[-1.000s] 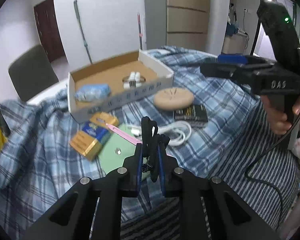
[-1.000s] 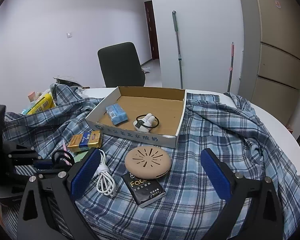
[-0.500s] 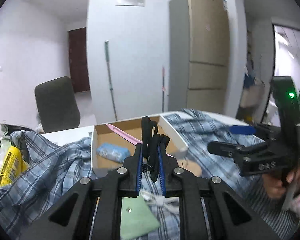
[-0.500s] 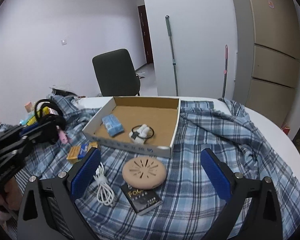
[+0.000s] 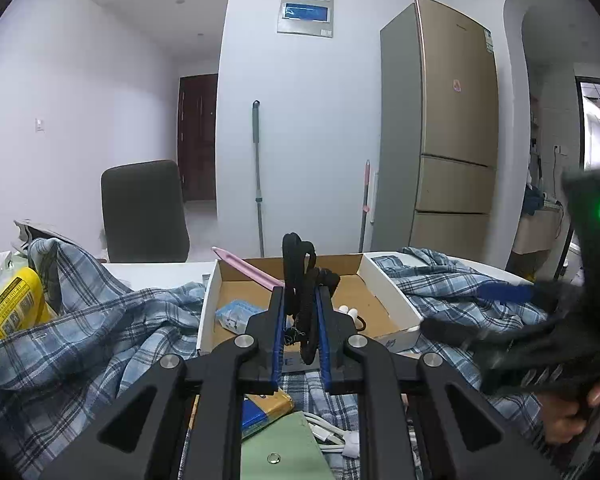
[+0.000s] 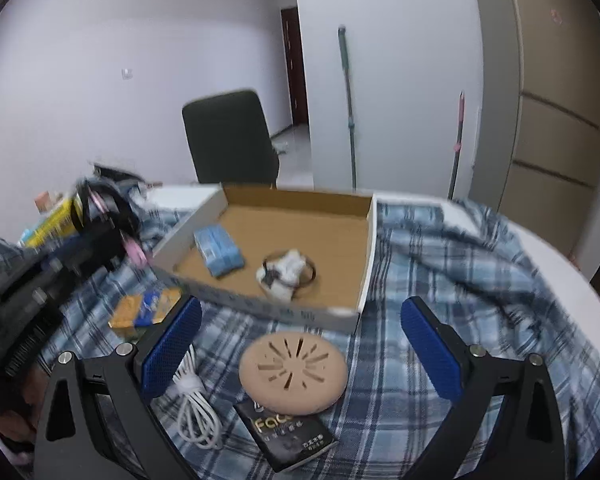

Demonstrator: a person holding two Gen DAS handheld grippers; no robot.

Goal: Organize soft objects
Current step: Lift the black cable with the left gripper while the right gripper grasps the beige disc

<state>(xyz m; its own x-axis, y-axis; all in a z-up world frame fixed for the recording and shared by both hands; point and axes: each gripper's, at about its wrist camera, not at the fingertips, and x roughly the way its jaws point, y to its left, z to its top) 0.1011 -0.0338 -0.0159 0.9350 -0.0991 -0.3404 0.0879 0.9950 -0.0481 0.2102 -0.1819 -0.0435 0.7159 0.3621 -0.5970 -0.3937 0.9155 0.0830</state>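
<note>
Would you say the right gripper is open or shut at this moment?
Open. The right gripper's blue pads stand wide apart with nothing between them, above the round beige disc on the plaid cloth.

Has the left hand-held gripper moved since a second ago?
Yes. In the right wrist view the left hand-held gripper, shut on the black hair ties, has risen from beside the white cable toward the cardboard box.
</note>
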